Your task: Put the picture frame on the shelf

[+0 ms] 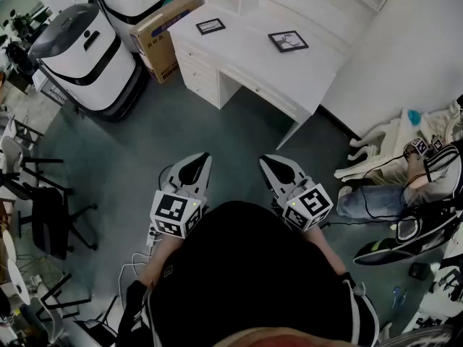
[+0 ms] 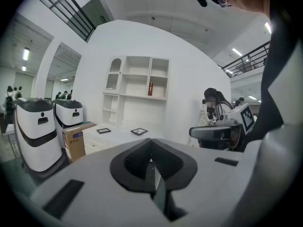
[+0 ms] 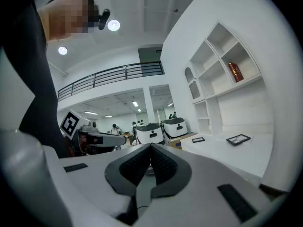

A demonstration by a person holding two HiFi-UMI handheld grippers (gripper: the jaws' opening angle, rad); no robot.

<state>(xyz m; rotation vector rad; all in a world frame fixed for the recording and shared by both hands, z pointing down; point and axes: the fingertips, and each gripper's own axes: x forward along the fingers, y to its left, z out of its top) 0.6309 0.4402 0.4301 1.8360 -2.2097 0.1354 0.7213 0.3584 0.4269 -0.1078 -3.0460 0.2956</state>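
Observation:
Two black picture frames lie flat on the white desk (image 1: 246, 56): a smaller one (image 1: 210, 26) toward the left and a larger one (image 1: 288, 41) toward the right. The left gripper view shows them too, the smaller frame (image 2: 103, 130) and the larger (image 2: 139, 131), below the white wall shelf (image 2: 139, 91). My left gripper (image 1: 205, 159) and right gripper (image 1: 266, 160) hover side by side over the grey floor, well short of the desk. Both are shut, with nothing between the jaws. In the right gripper view the shelf (image 3: 218, 74) stands above the larger frame (image 3: 238, 139).
Two white machines (image 1: 83, 53) and a cardboard box (image 1: 165, 27) stand left of the desk. A seated person (image 1: 434, 172) and a white chair (image 1: 376, 150) are at the right, and dark chairs (image 1: 43, 208) at the left. A reddish-brown object (image 3: 234, 72) sits on the shelf.

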